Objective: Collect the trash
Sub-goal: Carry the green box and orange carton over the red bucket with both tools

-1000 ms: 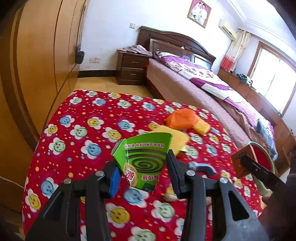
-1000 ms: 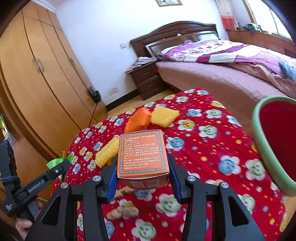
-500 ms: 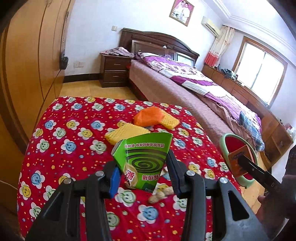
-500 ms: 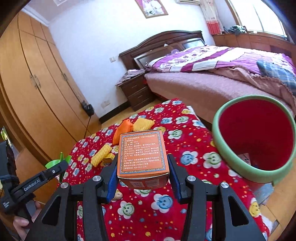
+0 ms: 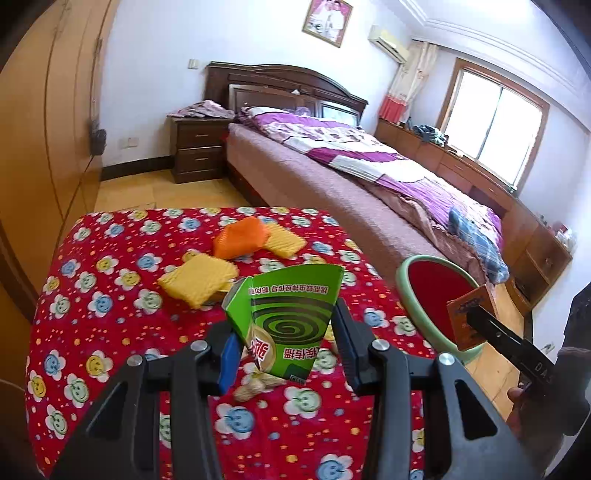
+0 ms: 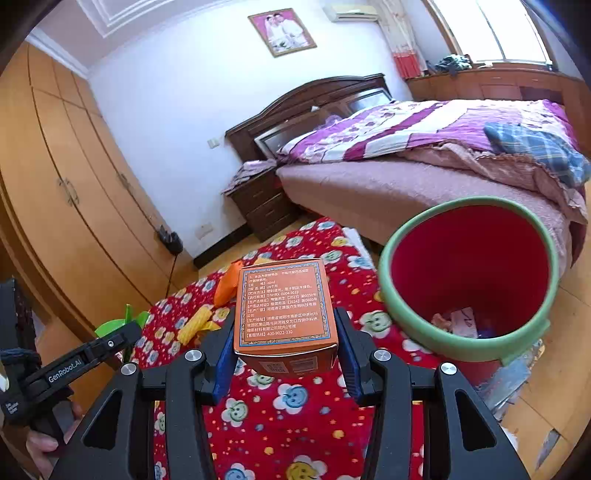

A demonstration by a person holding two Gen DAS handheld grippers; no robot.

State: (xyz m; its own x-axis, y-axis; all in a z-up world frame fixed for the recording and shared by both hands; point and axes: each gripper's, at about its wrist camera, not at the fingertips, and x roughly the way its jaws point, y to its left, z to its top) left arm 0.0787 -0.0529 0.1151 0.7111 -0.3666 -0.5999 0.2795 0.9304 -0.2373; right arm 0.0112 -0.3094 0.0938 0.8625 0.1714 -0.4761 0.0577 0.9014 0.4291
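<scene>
I see a big bed (image 5: pixel 369 184) with a purple and white blanket (image 6: pixel 424 129) on it. A blue checked cloth (image 6: pixel 535 144) lies on the blanket. A dark wood nightstand (image 5: pixel 199 147) stands just beside the head of the bed, with some cloth on top. A tall wooden wardrobe (image 6: pixel 74 206) fills one wall. A framed picture (image 5: pixel 327 22) hangs on the white wall, near an air conditioner (image 5: pixel 388 38). A bright window (image 5: pixel 495 122) is past the bed.
</scene>
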